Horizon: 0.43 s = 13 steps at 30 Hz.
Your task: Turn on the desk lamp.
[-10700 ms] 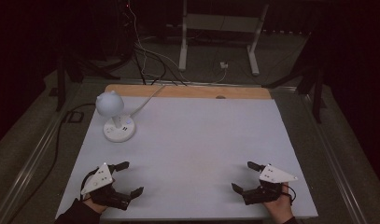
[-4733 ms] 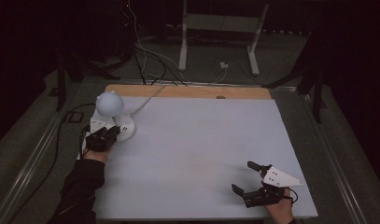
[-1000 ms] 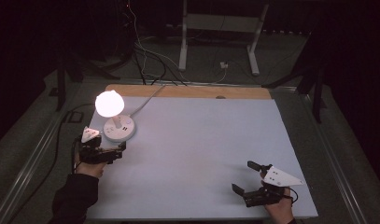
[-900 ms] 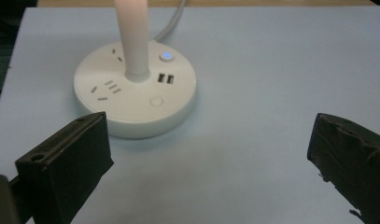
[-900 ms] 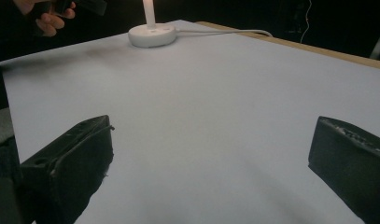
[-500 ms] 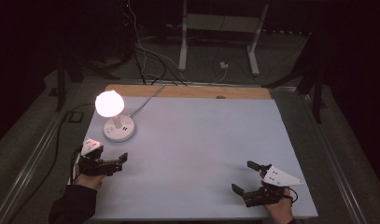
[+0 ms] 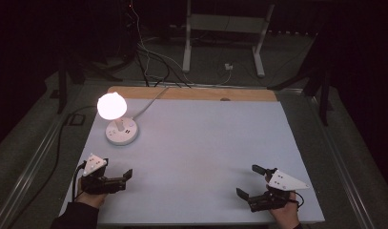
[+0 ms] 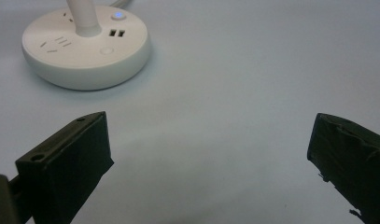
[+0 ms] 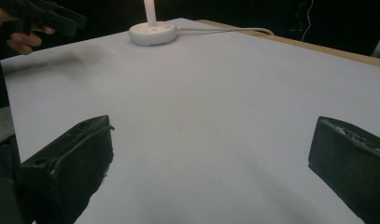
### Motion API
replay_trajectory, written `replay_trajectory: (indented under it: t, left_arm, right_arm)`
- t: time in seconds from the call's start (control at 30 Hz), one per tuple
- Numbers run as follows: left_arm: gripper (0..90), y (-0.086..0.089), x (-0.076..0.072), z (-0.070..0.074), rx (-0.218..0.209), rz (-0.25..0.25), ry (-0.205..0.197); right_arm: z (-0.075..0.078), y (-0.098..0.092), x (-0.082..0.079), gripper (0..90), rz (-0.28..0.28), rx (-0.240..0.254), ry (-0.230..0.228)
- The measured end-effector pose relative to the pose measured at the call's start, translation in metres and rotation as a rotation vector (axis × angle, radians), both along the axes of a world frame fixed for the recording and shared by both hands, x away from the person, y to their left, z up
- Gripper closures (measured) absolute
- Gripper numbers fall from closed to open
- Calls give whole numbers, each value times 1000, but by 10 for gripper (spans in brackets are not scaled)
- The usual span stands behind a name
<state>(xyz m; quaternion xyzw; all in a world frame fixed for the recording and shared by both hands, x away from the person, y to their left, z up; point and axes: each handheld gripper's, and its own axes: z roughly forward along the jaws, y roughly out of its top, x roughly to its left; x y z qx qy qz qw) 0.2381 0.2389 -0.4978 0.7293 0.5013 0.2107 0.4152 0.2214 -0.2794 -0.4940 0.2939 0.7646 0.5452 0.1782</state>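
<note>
A white desk lamp stands at the table's far left, its globe (image 7: 111,105) glowing above a round base (image 7: 122,133) with sockets. My left gripper (image 7: 125,179) rests near the front left edge, well short of the lamp, open and holding nothing. In the left gripper view the base (image 8: 85,46) lies ahead and to the left, a small blue-lit button (image 8: 116,15) on its top, beyond the gripper (image 8: 211,154). My right gripper (image 7: 248,181) sits at the front right, open and holding nothing. The right gripper view looks past this gripper (image 9: 211,154) to the lamp base (image 9: 152,32) far across the table.
The white tabletop (image 7: 206,143) spreads between the two grippers. A wooden strip (image 7: 196,94) runs along the far edge. The lamp's white cable (image 7: 148,102) leads off the back. A metal stand (image 7: 220,28) and loose cables lie on the dark floor beyond.
The left gripper went to the lamp base, the lamp lit up, and the gripper has drawn back to the front left edge. The right gripper has stayed put.
</note>
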Motion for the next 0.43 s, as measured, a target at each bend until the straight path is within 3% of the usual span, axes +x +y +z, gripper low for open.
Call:
replay_trajectory:
  t: [0.13,0.43]
  left_arm:
    - [3,0,-2,-9,7,-15,35]
    - [3,1,2,-13,1,-24,51]
  right_arm:
    - [0,0,0,0,1,-2,-1]
    - [-1,0,1,0,2,-2,3]
